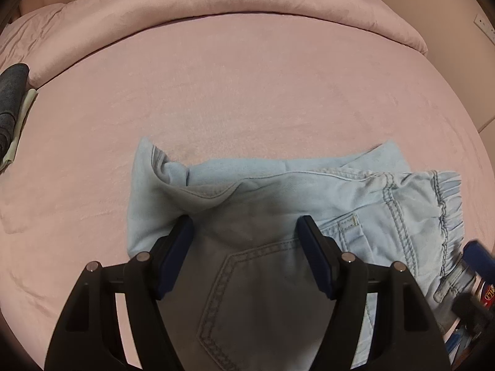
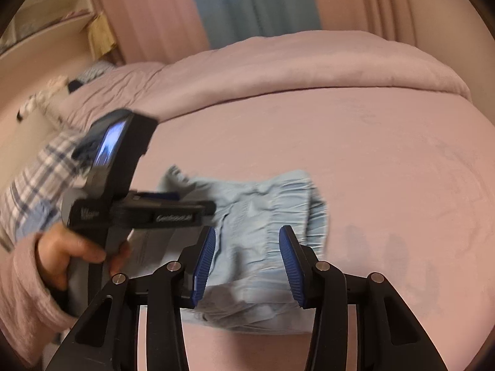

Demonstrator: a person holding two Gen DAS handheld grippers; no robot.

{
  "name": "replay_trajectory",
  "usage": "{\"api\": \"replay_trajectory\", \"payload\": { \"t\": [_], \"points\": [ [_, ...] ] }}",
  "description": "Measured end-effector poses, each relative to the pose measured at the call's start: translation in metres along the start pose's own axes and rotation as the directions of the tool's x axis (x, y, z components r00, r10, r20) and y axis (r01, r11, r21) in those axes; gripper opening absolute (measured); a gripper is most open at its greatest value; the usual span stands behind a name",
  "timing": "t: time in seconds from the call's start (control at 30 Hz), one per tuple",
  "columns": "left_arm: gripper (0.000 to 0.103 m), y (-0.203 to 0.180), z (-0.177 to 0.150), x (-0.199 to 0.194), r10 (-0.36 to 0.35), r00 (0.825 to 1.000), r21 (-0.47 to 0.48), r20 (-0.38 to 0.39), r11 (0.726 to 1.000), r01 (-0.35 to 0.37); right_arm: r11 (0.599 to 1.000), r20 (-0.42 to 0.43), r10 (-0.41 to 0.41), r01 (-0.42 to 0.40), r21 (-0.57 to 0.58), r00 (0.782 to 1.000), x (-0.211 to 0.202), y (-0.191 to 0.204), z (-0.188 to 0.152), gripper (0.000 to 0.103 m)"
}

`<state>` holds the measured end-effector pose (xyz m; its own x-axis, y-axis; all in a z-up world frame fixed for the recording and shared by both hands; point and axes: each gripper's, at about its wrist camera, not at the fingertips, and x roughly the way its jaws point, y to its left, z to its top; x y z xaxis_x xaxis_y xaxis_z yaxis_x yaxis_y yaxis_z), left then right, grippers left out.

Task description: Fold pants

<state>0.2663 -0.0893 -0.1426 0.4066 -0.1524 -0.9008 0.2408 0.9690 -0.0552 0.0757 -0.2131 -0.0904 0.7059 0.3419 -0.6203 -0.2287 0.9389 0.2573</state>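
Pants (image 1: 278, 204) lie on the bed (image 1: 247, 92), folded quilt (image 1: 216, 6) behind.

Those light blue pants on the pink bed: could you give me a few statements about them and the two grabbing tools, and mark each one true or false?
1. The pants lie on a pink bedspread. True.
2. The left gripper has its fingers clamped shut on the fabric. False: they stand apart, over the back pocket.
3. The right gripper is open above the pants. True.
4. The elastic waistband is hidden from the left wrist view. False: it shows at the right.
5. The pants are dark black denim. False: they are light blue.
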Motion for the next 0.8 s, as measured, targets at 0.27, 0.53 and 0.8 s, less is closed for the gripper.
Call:
{"api": "replay_trajectory", "payload": {
  "t": [0.27, 0.53, 0.8],
  "points": [
    [0.072, 0.000, 0.012, 0.008, 0.005, 0.999, 0.010, -0.032, 1.000, -0.005, 0.996, -0.115, -0.055, 0.047, -0.070, 0.992, 0.027, 0.008, -0.020, 0.037],
    [0.069, 0.007, 0.004, -0.008, -0.008, 1.000, -0.031, 0.021, 0.999, 0.008, 0.999, -0.124, -0.025, 0.020, -0.039, 0.992, 0.027, 0.000, -0.025, 0.037],
    [0.055, 0.032, -0.046, -0.045, -0.007, 0.997, -0.078, 0.081, 0.997, 0.014, 0.999, -0.113, 0.022, -0.019, 0.029, 0.993, 0.025, -0.011, -0.026, 0.037]
  ]
}}
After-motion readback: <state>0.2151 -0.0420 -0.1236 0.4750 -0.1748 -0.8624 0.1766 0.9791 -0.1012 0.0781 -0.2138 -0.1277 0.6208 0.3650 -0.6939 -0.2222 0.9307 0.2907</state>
